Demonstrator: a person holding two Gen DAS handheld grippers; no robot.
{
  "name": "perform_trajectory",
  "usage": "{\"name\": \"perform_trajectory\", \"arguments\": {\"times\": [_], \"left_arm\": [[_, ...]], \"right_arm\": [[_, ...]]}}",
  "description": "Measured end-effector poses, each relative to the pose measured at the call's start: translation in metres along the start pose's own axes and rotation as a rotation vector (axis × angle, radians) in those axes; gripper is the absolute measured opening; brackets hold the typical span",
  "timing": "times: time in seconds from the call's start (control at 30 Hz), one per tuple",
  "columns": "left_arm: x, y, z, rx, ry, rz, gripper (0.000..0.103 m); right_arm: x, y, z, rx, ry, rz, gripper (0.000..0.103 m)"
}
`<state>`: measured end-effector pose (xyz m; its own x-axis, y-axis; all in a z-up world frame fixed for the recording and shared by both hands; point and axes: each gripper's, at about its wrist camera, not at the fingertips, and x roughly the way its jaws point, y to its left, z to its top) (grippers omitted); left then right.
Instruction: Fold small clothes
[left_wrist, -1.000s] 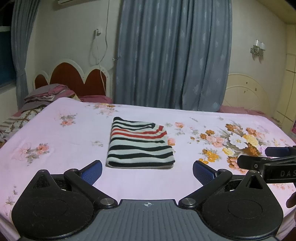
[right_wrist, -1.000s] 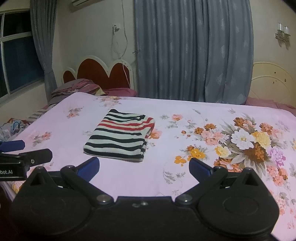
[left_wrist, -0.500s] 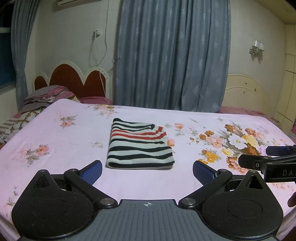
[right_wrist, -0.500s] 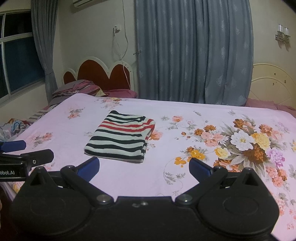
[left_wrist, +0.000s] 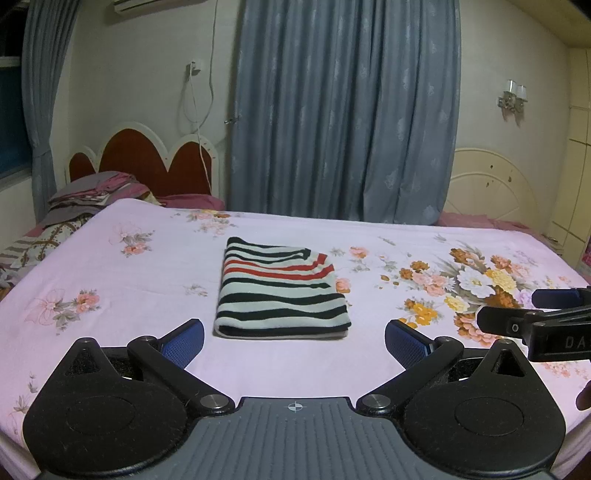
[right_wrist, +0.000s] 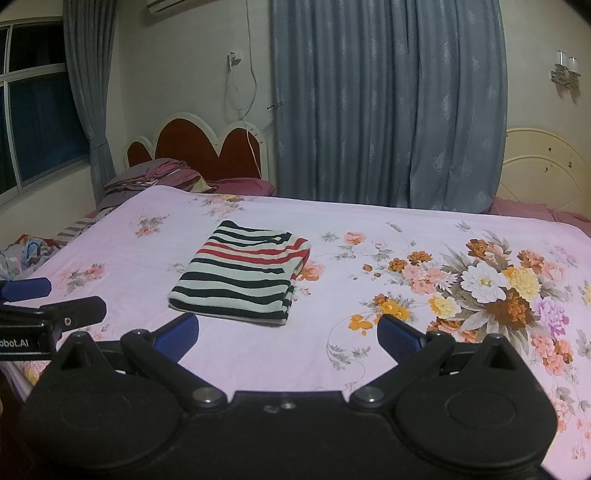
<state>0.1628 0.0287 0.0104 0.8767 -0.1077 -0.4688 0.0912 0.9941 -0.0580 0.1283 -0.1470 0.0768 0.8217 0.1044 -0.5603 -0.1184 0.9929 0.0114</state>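
On the pink flowery bed (left_wrist: 110, 280), the left tool (left_wrist: 293, 341) hovers with its blue tips spread wide, holding nothing. The folded striped shirt (left_wrist: 280, 291) lies flat just past it, mid-bed. The right tool (right_wrist: 288, 334) is spread and empty too. Each tool's body is cut off below.

We see a pink floral bedsheet (left_wrist: 110, 280), a red scalloped headboard (left_wrist: 147, 166) at ten o'clock, grey-blue curtains (left_wrist: 343, 110) at twelve, a wall lamp (left_wrist: 513, 98) at two.
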Motion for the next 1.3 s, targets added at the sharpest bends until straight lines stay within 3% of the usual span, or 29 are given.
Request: {"name": "perform_trajectory", "arguments": {"times": [1.3], "left_arm": [[0.0046,0.004,0.0022,0.013,-0.012,-0.005,0.103]], "right_arm": [[-0.0001,0.0004,0.0056,-0.004,-0.002,0.007,0.102]]}}
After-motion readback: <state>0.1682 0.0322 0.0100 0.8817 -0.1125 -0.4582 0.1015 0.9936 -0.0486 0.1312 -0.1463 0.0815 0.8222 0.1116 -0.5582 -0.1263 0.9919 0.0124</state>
